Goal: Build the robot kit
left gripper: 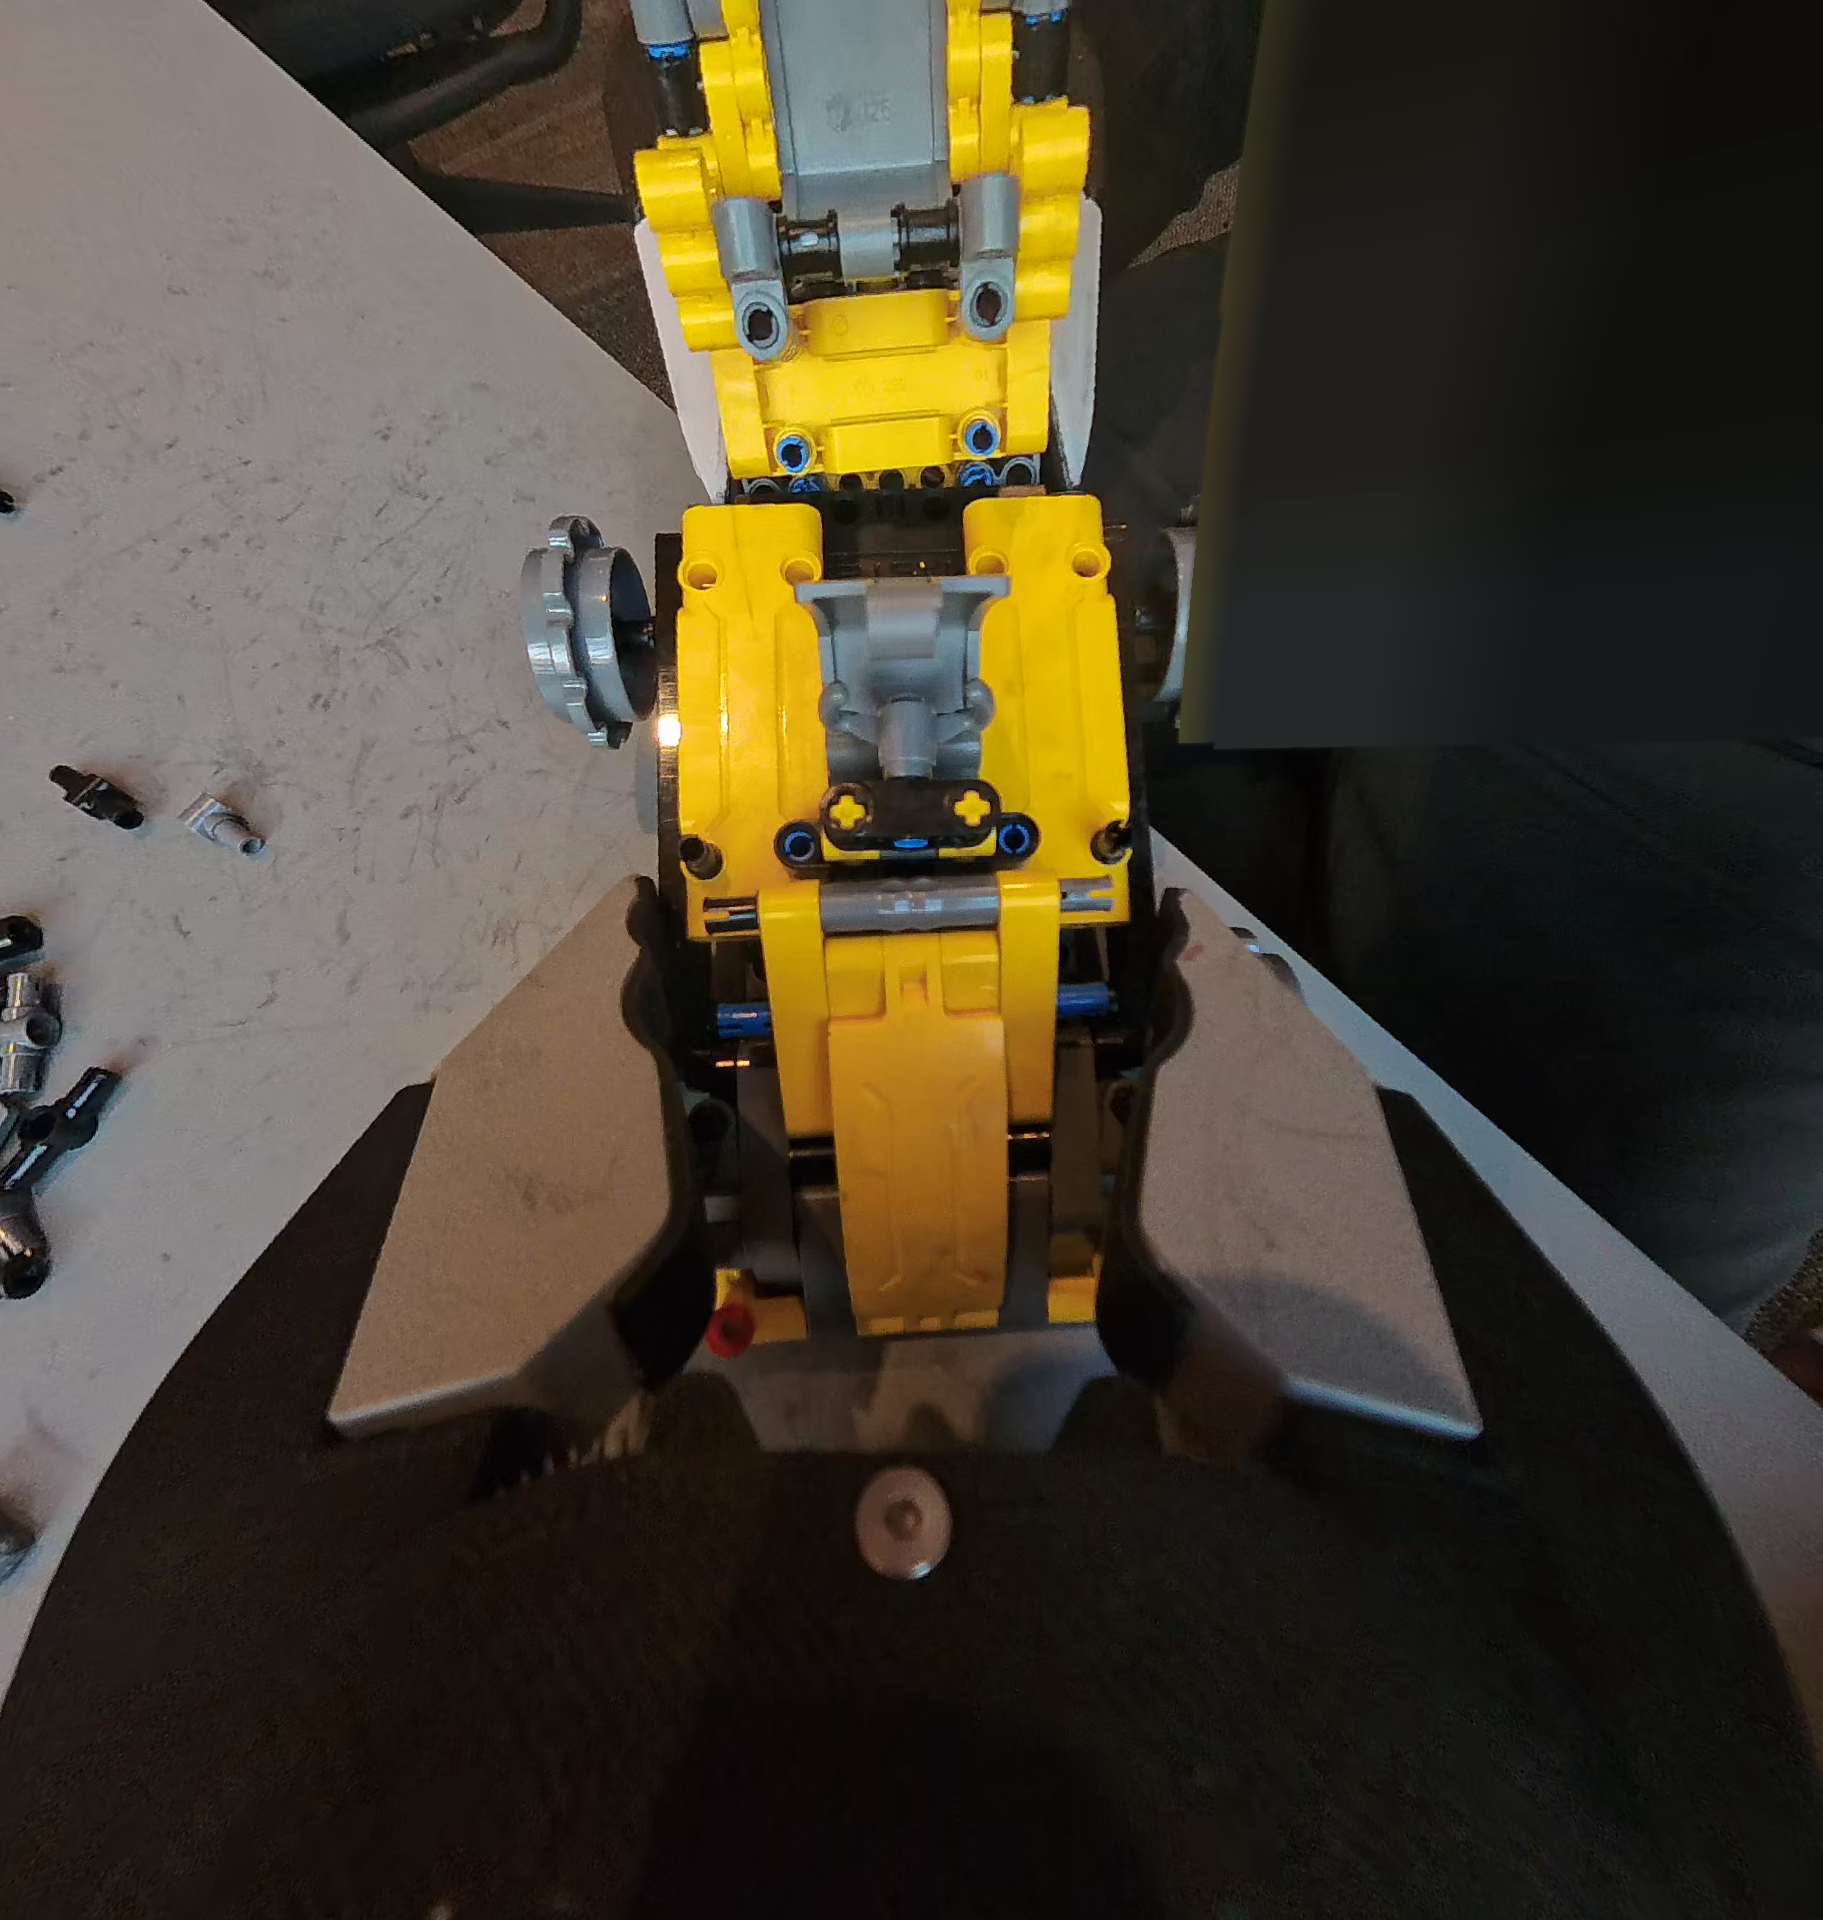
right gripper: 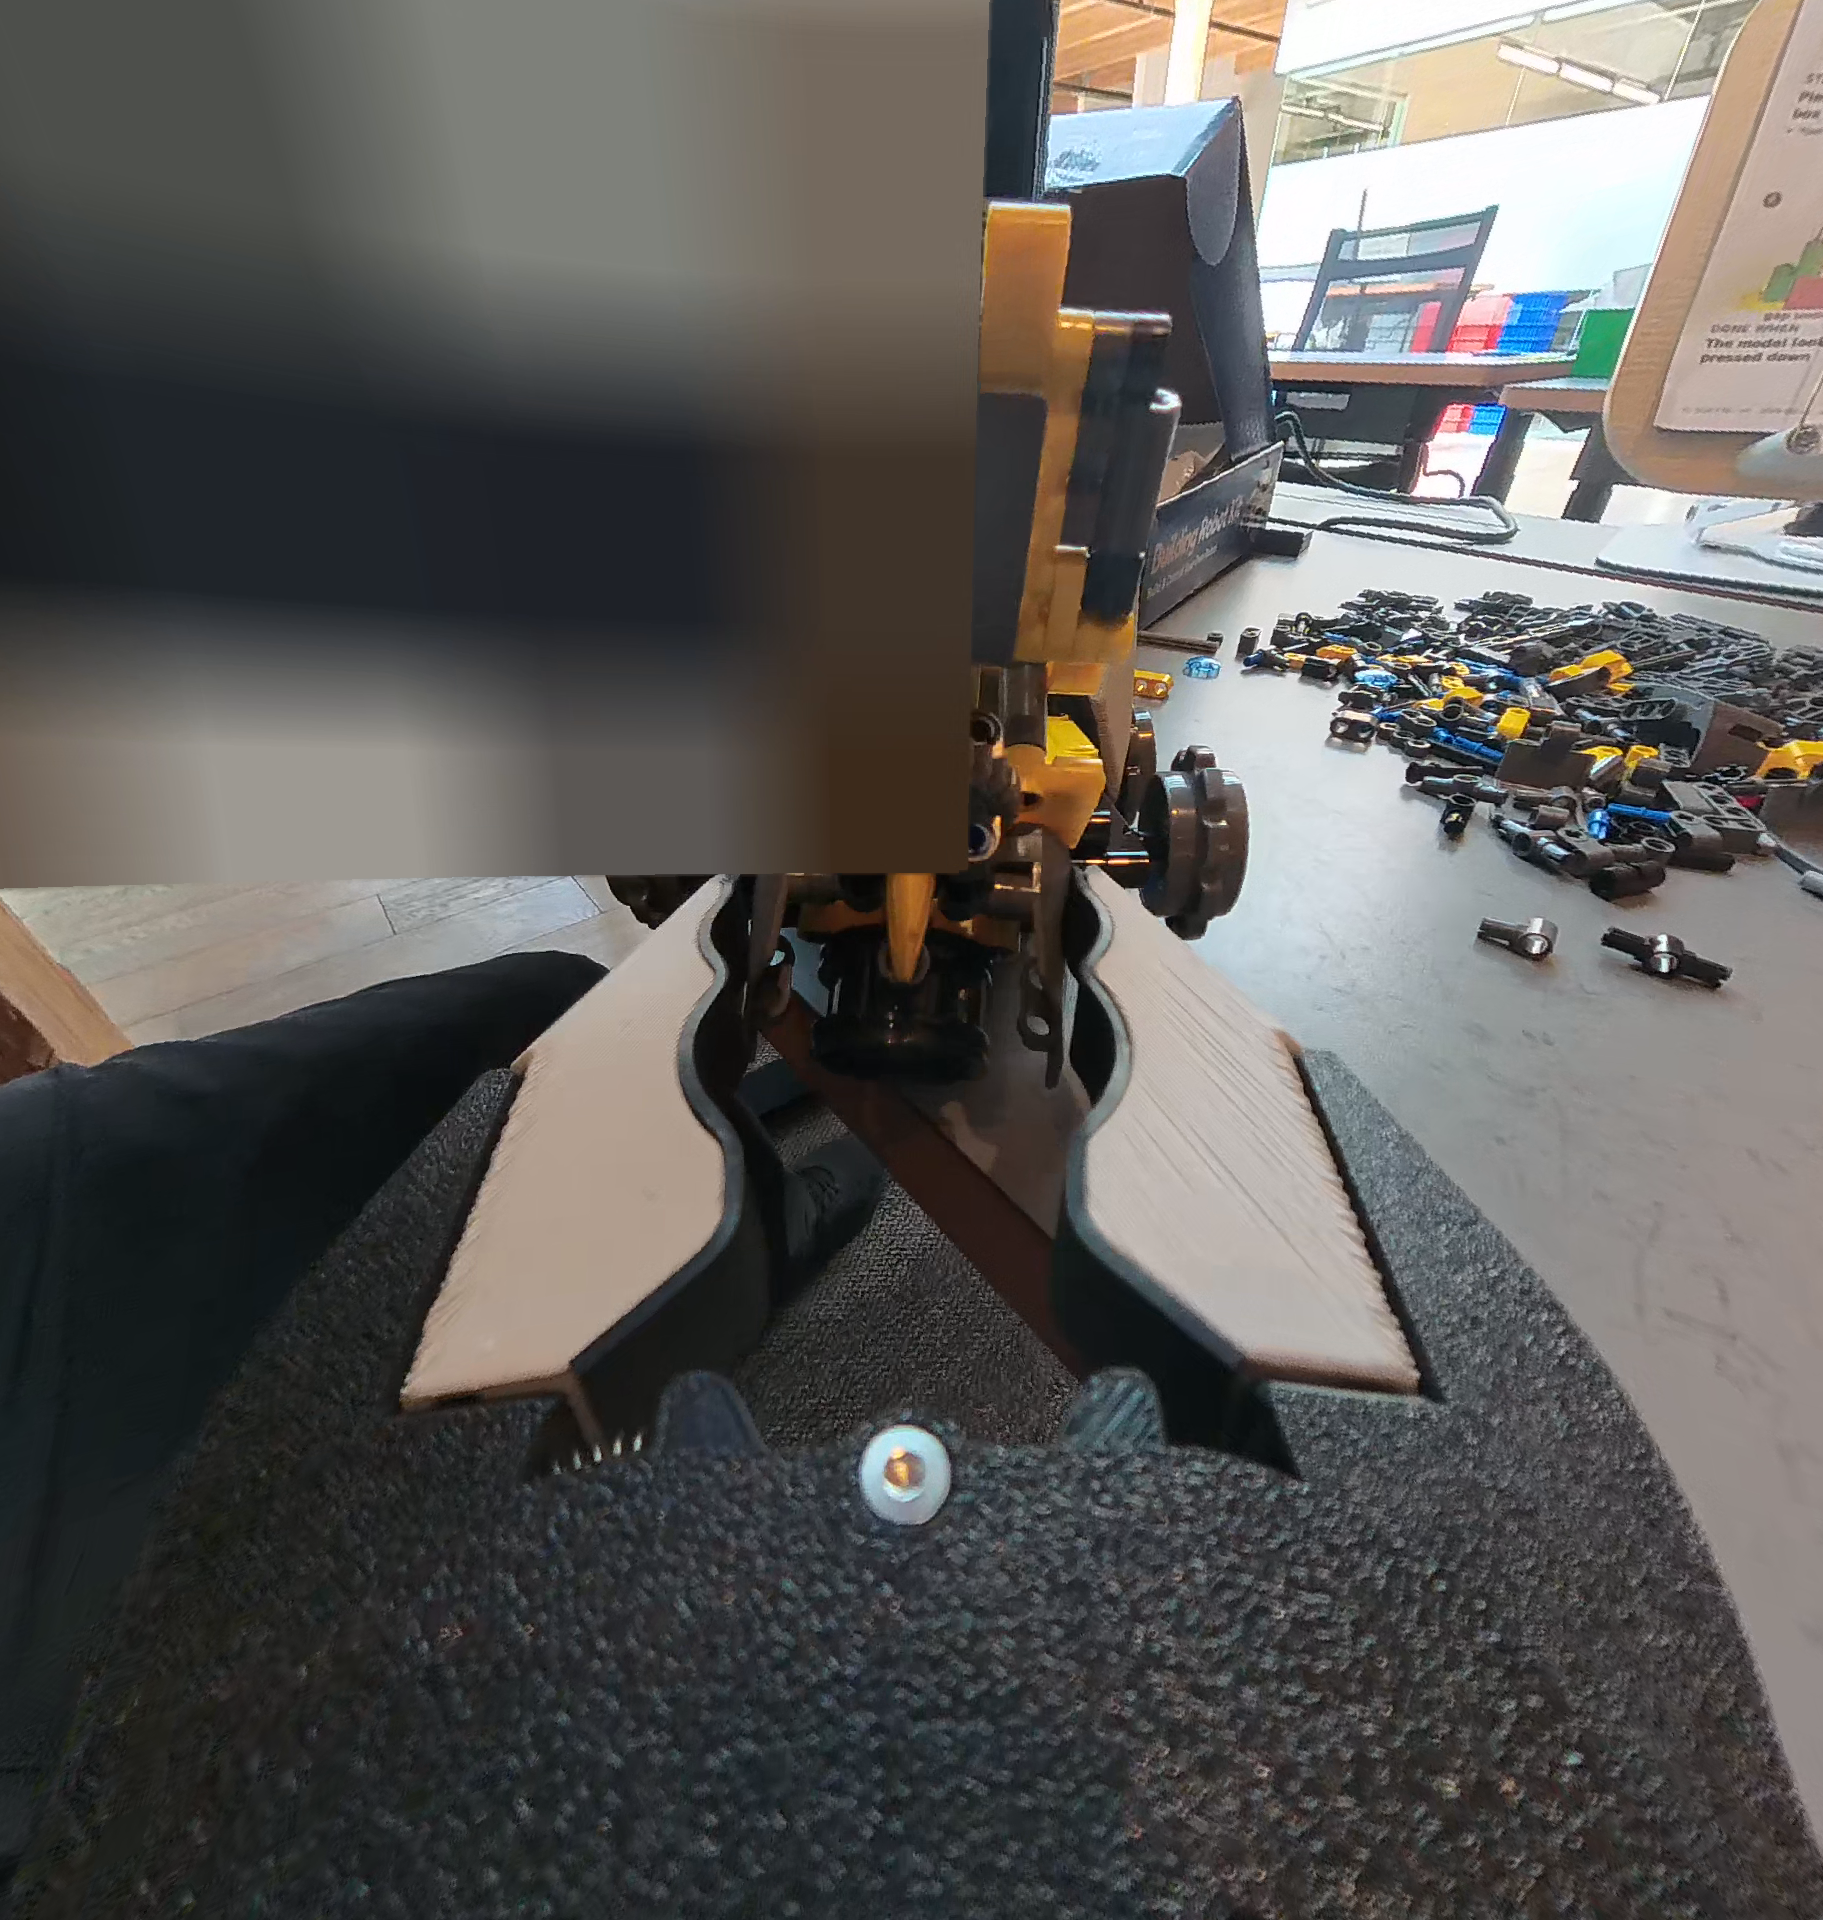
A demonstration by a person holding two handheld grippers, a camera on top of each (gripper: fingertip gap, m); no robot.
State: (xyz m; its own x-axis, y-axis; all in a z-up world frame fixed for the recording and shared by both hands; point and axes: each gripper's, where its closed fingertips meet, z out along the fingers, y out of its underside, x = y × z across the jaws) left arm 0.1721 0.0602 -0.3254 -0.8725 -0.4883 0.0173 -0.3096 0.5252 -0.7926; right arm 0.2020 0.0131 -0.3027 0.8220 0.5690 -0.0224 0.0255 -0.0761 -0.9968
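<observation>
Between our left gripper [left gripper: 902, 1091] fingers we are clamping a yellow-and-black plastic brick-built model [left gripper: 902, 727]; our right gripper [right gripper: 896, 997] is pinching its near end beside scattered loose pieces [right gripper: 1593, 727].

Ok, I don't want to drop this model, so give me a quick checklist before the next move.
1. Left gripper clamped on the yellow model: ok, both fingers press its black sides.
2. Right gripper on the model's lower end: ok, fingers close around the black parts.
3. Grey wheel hub free of the fingers: ok.
4. Model's weight on the table: cannot tell.
5. Loose parts pile away from both grippers: ok.
</observation>
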